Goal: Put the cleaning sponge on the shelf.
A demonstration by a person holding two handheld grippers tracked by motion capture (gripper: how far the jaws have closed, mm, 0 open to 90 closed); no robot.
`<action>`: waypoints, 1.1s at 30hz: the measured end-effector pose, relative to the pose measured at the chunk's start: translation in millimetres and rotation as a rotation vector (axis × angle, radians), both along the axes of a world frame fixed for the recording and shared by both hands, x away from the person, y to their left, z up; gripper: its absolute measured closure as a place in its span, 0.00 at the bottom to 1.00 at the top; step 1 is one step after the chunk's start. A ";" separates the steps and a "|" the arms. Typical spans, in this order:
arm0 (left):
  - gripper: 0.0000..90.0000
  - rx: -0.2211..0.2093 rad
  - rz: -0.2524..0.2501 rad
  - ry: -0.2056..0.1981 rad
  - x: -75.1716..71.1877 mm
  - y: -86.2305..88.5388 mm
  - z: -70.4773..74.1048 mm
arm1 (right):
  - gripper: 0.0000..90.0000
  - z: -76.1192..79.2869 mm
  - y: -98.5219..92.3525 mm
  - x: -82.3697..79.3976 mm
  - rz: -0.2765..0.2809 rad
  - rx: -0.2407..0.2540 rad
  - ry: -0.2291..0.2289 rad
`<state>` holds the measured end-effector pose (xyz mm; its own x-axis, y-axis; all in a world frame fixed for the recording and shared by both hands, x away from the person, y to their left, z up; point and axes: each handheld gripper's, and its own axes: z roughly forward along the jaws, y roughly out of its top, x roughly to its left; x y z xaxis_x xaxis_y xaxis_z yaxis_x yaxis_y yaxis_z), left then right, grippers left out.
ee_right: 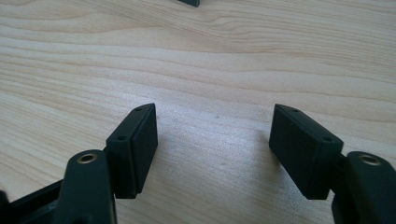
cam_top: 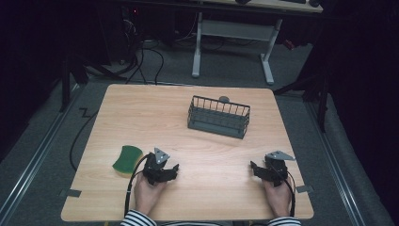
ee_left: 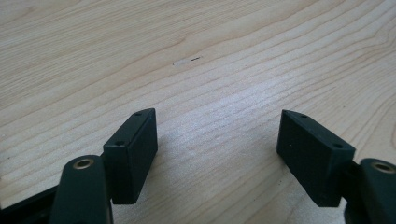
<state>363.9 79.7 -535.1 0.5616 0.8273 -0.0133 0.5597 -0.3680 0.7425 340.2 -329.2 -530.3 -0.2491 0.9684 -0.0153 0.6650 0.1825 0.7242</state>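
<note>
You held both grippers low over the near edge of the wooden worktop (cam_top: 141, 113), one in each hand. Your left gripper (cam_top: 175, 167) sat just right of the green and yellow sponge (cam_top: 127, 159), which lay flat near the front-left part of the worktop, close to the gripper but not touching it. In the left gripper view, its fingers (ee_left: 133, 151) stood spread apart with only bare wood grain between them, so they were released and grasping nothing. Your right gripper (cam_top: 254, 167) rested toward the front-right corner, well apart from the sponge. In the right gripper view, its fingers (ee_right: 135, 144) were likewise spread wide over bare wood, released and empty. The dark wire basket (cam_top: 219, 117) stood upright farther back, right of the middle, well away from both grippers and from the sponge.
</note>
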 end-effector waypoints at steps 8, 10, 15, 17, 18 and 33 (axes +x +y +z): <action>0.30 0.001 0.004 0.001 -0.4 0.0 0.0 | 0.36 0.0 0.0 0.0 0.000 0.001 0.000; 0.30 0.001 0.005 0.002 -0.5 0.0 0.0 | 0.36 0.0 0.0 0.0 0.000 0.001 0.000; 0.29 0.001 0.003 0.002 -0.8 -0.5 -0.2 | 0.36 -0.1 0.0 0.2 0.001 0.000 -0.001; 0.29 0.002 0.002 0.002 -0.9 -0.6 -0.2 | 0.36 0.1 0.0 0.1 0.001 0.000 0.001; 0.28 0.002 0.001 0.002 -0.9 -0.6 -0.2 | 0.36 0.0 0.0 0.2 0.001 0.000 0.000; 0.25 -0.001 0.008 0.009 -3.6 -2.4 -0.3 | 0.35 1.4 -0.2 -0.6 0.021 -0.005 0.015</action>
<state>360.3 77.3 -535.4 0.5551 0.8316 -0.0195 0.5693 -0.3628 0.7377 339.7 -329.4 -528.9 -0.2696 0.9629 -0.0159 0.6718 0.1998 0.7132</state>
